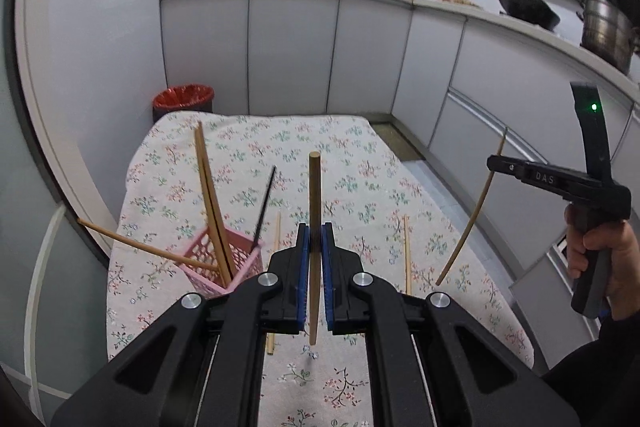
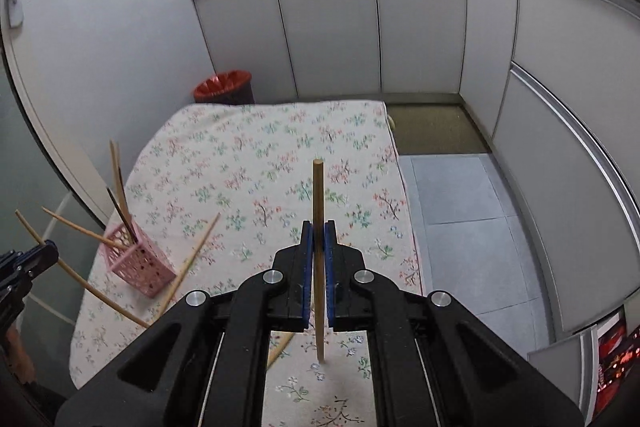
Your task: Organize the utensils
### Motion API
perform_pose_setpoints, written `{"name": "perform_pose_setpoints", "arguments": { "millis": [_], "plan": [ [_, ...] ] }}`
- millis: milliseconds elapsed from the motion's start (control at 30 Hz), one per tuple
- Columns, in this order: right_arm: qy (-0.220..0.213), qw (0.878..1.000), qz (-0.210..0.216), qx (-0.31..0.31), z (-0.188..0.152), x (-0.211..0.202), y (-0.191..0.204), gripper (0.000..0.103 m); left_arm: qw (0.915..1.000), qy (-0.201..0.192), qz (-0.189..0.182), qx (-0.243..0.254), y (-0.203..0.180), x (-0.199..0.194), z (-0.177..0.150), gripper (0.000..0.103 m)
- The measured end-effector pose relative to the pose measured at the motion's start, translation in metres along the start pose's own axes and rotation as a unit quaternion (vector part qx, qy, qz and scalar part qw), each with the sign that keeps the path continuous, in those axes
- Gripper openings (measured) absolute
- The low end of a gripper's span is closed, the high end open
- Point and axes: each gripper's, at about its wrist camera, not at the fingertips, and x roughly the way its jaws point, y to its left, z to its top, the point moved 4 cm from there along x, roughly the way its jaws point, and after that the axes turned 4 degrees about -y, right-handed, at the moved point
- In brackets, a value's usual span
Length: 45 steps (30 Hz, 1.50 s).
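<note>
1. Pink perforated plastic basket (image 1: pixel 218 263) stands on the left part of the floral-cloth table (image 1: pixel 360 155); several wooden chopsticks (image 1: pixel 210 203) and one dark chopstick (image 1: pixel 265 203) lean inside it.
2. Left gripper (image 1: pixel 315 241) clamps a round wooden chopstick (image 1: pixel 314 187), upright, lifted above the cloth just right of the basket.
3. Right gripper (image 2: pixel 319 241) also pinches a thin wooden chopstick (image 2: pixel 318 195), upright, well apart from the basket (image 2: pixel 138 261).
4. Loose chopsticks (image 1: pixel 407 251) lie flat on the cloth.
5. Likely step: drop the held sticks into the basket. Centre the lower tip over the opening, keep it vertical, avoid the leaning sticks, one hand at a time.
</note>
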Motion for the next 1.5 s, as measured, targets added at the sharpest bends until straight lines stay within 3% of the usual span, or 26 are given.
{"name": "perform_pose_setpoints", "arguments": {
  "millis": [333, 600, 900, 1300, 1333, 1367, 1400, 1433, 1500],
  "plan": [
    [-0.030, 0.998, 0.045, -0.011, 0.014, -0.019, 0.036, 0.005, 0.9914, -0.112, 0.050, -0.046, 0.036, -0.051, 0.037, 0.006],
    [-0.020, 0.997, 0.069, -0.024, 0.013, -0.012, 0.061, 0.005, 0.9779, -0.159, 0.107, -0.084, 0.061, -0.054, 0.048, 0.006],
    [-0.018, 0.996, 0.078, -0.032, 0.012, -0.006, 0.081, 0.005, 0.9790, -0.125, 0.139, -0.082, 0.075, -0.015, 0.046, 0.006],
    [-0.010, 0.995, 0.087, -0.041, 0.008, 0.001, 0.090, 0.005, 0.9861, -0.033, 0.143, -0.079, 0.087, 0.039, 0.022, 0.007],
    [-0.012, 0.995, 0.089, -0.043, 0.007, 0.000, 0.092, 0.005, 0.9863, -0.032, 0.141, -0.079, 0.089, 0.040, 0.021, 0.009],
    [-0.012, 0.995, 0.092, -0.043, 0.008, 0.000, 0.094, 0.005, 0.9869, -0.031, 0.137, -0.080, 0.089, 0.038, 0.021, 0.023],
    [-0.014, 0.994, 0.095, -0.044, 0.008, -0.001, 0.096, 0.005, 0.9871, -0.033, 0.135, -0.081, 0.089, 0.036, 0.021, 0.047],
    [-0.017, 0.994, 0.100, -0.044, 0.009, -0.002, 0.099, 0.005, 0.9864, -0.039, 0.136, -0.083, 0.089, 0.032, 0.021, 0.056],
    [-0.021, 0.993, 0.109, -0.043, 0.011, -0.005, 0.104, 0.005, 0.9857, -0.049, 0.138, -0.085, 0.089, 0.024, 0.021, 0.059]
  ]
}}
